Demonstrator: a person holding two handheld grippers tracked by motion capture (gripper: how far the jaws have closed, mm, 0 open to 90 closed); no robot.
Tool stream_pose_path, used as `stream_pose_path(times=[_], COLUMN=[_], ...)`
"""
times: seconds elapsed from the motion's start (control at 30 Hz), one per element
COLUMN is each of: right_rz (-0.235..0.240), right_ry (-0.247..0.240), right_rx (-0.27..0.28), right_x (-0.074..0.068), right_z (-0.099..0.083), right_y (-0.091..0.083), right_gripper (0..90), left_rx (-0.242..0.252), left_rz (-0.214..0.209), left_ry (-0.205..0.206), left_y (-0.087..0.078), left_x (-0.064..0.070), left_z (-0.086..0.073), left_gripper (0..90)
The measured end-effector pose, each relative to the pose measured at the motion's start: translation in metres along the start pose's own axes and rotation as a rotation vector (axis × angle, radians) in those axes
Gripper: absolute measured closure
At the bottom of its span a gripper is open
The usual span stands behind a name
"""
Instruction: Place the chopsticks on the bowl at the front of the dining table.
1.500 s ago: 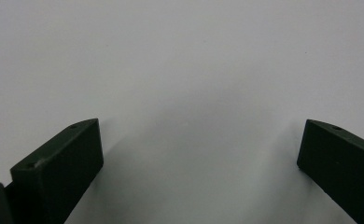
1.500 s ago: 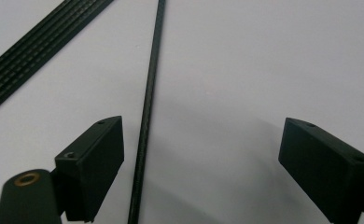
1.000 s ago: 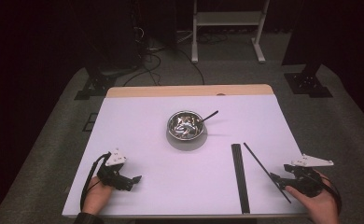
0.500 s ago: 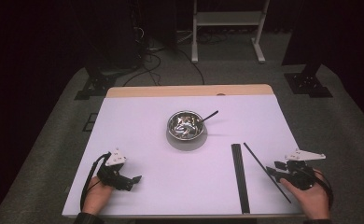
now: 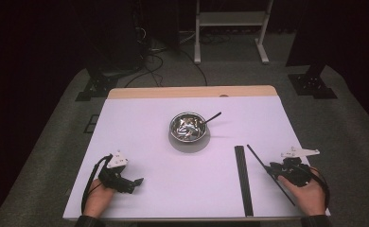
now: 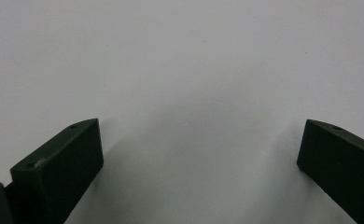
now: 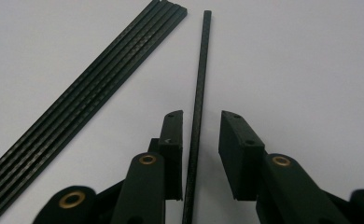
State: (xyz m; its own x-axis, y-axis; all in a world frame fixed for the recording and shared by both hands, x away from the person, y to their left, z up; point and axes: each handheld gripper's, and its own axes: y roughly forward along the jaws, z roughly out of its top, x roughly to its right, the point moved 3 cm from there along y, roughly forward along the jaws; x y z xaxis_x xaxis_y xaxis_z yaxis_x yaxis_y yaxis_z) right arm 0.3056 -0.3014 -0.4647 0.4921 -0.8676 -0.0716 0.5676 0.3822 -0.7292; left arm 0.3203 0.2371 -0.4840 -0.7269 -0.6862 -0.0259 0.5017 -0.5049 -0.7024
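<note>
A: Where was the rod [image 7: 198, 93]?

B: Flat on the table [image 5: 140, 132], between the right gripper [image 7: 199, 123]'s parted jaws, just beside the strips [image 7: 84, 100].

A: The risk?

B: It was thin; closing off-centre could have rolled it aside or tipped it.

A: The left gripper [image 6: 199, 154]?

B: Wide apart, holding nothing.

The table [image 5: 140, 127] was brightly and evenly lit while the room around it lay dark. Close-up views were soft, with faint shadows beneath the jaws.
</note>
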Motion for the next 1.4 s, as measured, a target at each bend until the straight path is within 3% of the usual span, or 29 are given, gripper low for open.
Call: stream_pose_path(times=[0.6, 1.4], right_rz=[0.026, 0.019], right_ry=[0.004, 0.033], right_rx=[-0.035, -0.028], right_x=[0.002, 0.003], right_z=[0.002, 0.001], right_y=[0.011, 0.01], right_gripper=[84.3, 86.0], left_rx=[0.0, 0.0], left_rz=[0.0, 0.0], left_ry=[0.0, 0.0], left_y=[0.0, 0.0], left_x=[0.0, 0.0], left_z=[0.0, 0.0], left_gripper=[0.0, 0.0])
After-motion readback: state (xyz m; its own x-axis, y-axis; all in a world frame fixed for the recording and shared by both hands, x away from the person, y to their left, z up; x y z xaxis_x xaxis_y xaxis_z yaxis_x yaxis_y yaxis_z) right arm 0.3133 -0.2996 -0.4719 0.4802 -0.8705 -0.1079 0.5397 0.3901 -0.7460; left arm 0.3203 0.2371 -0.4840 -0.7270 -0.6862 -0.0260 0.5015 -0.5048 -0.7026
